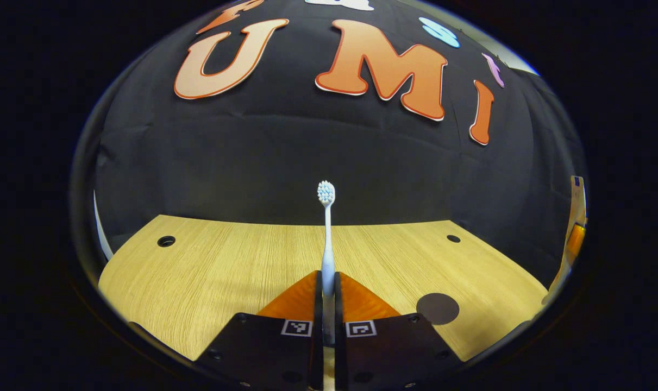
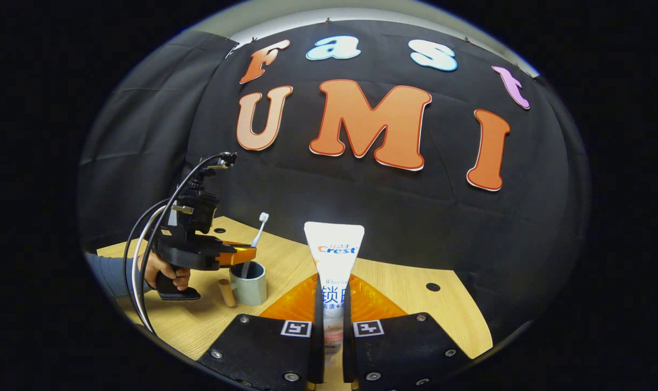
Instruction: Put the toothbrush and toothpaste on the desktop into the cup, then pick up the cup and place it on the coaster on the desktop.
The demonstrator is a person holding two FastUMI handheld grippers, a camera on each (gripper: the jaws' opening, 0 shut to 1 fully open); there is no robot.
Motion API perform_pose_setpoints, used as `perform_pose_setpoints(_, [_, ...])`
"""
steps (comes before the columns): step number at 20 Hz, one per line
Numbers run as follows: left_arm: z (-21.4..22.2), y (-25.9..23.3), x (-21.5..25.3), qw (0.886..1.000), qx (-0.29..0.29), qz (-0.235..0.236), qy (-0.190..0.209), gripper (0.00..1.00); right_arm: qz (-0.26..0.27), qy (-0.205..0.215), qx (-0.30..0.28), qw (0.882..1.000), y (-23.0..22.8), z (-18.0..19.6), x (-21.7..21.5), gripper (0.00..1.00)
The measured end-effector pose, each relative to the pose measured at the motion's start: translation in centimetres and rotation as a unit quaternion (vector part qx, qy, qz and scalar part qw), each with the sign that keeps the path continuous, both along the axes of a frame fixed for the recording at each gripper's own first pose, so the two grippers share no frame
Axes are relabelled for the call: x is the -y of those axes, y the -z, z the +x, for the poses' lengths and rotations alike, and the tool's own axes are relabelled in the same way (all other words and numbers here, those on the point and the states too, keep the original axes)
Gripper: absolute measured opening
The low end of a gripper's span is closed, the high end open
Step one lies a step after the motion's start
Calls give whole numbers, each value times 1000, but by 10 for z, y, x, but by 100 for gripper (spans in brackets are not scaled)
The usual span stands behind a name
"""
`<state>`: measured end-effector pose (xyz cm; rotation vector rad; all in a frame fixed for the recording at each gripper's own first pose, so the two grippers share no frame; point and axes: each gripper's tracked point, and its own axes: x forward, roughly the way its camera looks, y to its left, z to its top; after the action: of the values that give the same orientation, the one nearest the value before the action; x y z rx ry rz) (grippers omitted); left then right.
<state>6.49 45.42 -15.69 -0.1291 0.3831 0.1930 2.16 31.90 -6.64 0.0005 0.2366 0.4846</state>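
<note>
On the pale wooden desktop (image 1: 209, 271), your left gripper (image 1: 327, 304) clamps the white slim toothbrush (image 1: 327, 233) above the grey-green mug-shaped cup (image 2: 250, 282); your right gripper (image 2: 332, 320) pinches the white flat toothpaste tube (image 2: 333, 255) upright.

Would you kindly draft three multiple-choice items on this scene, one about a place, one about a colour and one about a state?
1. In the right gripper view, where is the toothbrush?
A. Flat on the desktop
B. Over the cup, held by the left gripper
C. On the coaster

2. What colour is the coaster?
A. Dark
B. White
C. Yellow

3. What is the right gripper doing?
A. Hanging open
B. Gripping the cup
C. Holding the toothpaste upright

Answers: 1 B, the brush rises from that gripper's fingers, just above the cup's mouth. 2 A, it is a dark disc on the pale wooden desktop. 3 C, both fingers press the tube's lower end.
</note>
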Motion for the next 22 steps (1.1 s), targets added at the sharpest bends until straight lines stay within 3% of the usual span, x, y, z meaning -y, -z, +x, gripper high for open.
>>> perform_pose_setpoints(22, [-9, 29, 17, 999, -22, 17, 30, 8, 0, -5, -35, 999, 38, 4, -8, 14])
